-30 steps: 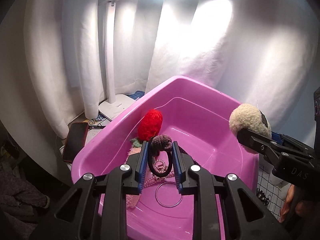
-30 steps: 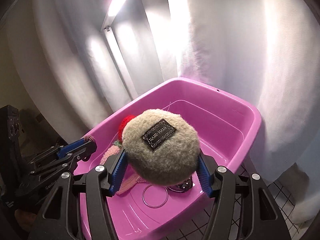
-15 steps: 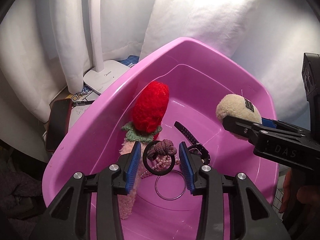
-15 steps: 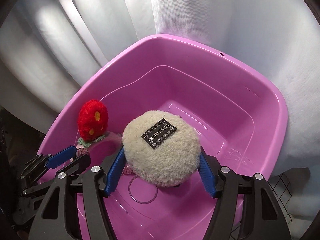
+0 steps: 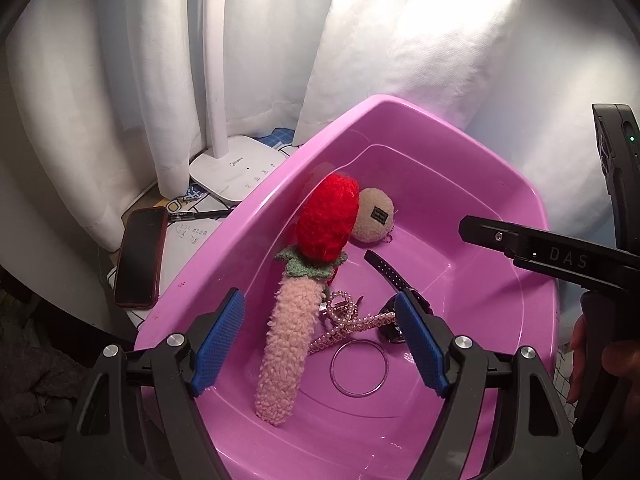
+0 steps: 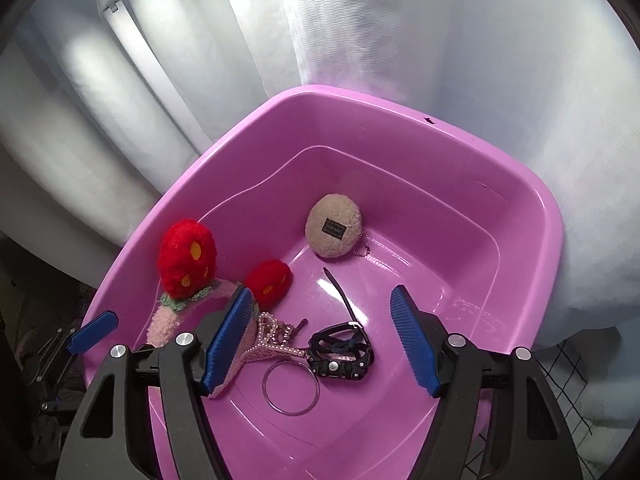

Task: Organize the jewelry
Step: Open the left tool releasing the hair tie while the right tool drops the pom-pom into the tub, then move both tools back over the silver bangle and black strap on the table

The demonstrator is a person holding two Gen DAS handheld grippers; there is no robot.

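Now we hold both grippers over the pink basin [image 6: 520,184], left gripper [image 5: 320,344] and right gripper [image 6: 320,340] with jaws just opened wide, nothing between them. Our beige pom-pom [image 6: 334,226] lies at twelve o'clock, the clear bangle [image 6: 291,388] at six.

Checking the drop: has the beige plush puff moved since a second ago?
Yes. The beige plush puff left the right gripper, whose jaws have just been opening, and lies on the pink basin floor.

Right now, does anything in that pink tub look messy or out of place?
Yes: nothing is sorted. In the pink tub a pearl chain lies tangled against a black watch, with a clear bangle beside them. Plush strawberry pieces and a beige pompom seem odd among jewelry.
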